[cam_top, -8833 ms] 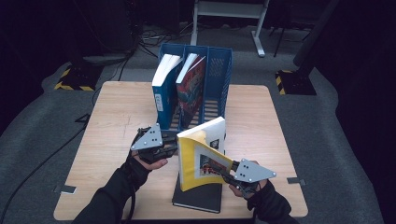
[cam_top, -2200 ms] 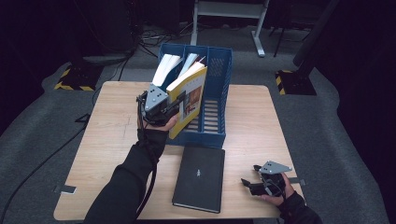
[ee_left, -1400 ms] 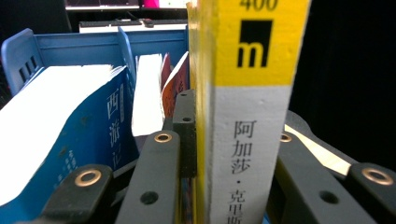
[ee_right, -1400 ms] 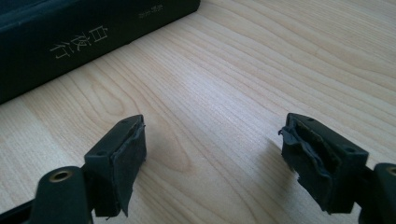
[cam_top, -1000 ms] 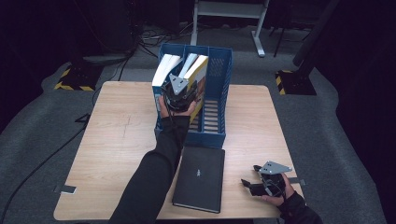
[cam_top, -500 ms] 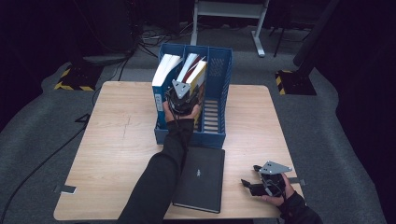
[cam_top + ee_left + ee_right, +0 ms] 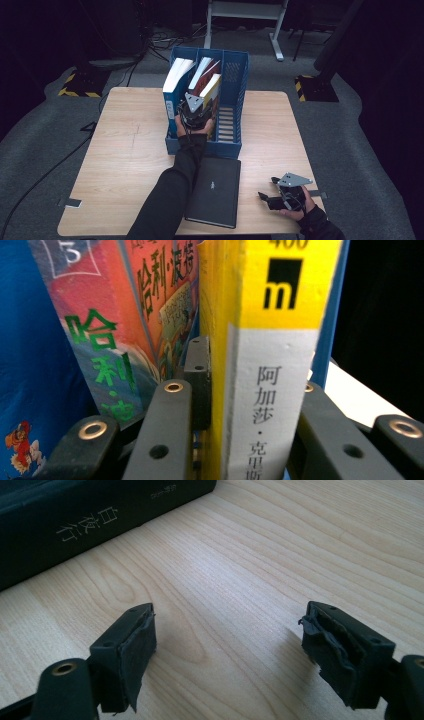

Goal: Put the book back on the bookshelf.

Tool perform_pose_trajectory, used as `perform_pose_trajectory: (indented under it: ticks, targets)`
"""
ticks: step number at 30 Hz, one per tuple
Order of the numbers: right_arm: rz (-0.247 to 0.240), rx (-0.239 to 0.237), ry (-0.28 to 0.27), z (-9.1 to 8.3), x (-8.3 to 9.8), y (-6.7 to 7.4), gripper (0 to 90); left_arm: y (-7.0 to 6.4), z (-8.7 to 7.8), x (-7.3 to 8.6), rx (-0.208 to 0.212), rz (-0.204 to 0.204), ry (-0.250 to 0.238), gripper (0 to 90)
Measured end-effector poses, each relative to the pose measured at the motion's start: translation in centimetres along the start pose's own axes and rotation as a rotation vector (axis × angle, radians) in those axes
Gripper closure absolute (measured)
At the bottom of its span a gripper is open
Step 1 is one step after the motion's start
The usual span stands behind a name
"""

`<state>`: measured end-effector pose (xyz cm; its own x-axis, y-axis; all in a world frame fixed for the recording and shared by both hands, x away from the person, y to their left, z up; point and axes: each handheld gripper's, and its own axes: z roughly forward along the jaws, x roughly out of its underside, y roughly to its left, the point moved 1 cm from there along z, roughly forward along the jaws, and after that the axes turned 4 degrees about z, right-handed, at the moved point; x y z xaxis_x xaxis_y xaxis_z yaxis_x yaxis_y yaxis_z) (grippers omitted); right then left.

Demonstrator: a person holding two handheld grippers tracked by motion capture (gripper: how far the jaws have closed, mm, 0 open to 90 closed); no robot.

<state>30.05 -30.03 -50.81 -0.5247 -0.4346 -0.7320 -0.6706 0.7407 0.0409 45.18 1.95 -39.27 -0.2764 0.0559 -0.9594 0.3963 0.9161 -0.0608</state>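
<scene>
From above, the left gripper (image 7: 196,111) holds the yellow book (image 7: 210,88) upright in the blue rack (image 7: 234,75) at the table's (image 7: 120,145) far edge. Its own view shows both jaws clamped on that book's spine (image 7: 265,365) beside a red book (image 7: 150,315). The right gripper (image 7: 227,645) rests near the table's front right corner, jaws wide and empty, by the black book (image 7: 75,515).

Yellow book (image 7: 265,340) cut off top and bottom in left gripper view; right pad hidden behind its spine. Black book (image 7: 90,515) cropped at frame edge.

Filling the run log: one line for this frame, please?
left gripper: shut on yellow book, in blue file rack | right gripper: open, over table | black book: flat
</scene>
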Motion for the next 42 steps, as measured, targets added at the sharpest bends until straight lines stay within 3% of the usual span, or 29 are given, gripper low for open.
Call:
perform_pose_trajectory:
  ticks: [15,32,35,42]
  targets:
    - [0.000,0.002,-0.001,0.0,0.0,0.0,21.7,0.6,-1.0,0.8,0.036,0.047,0.009,74.2]
    - [0.001,0.001,-0.001,0.0,0.0,0.0,21.6,1.6,-2.1,1.9,0.081,0.057,0.015,73.5]
    - [0.002,0.001,-0.001,0.0,0.0,0.0,21.6,1.5,-2.4,1.9,0.109,0.082,0.019,67.9]
    - [0.001,0.001,0.000,0.0,0.0,0.0,21.6,1.5,-3.7,3.2,0.168,0.174,0.084,59.5]
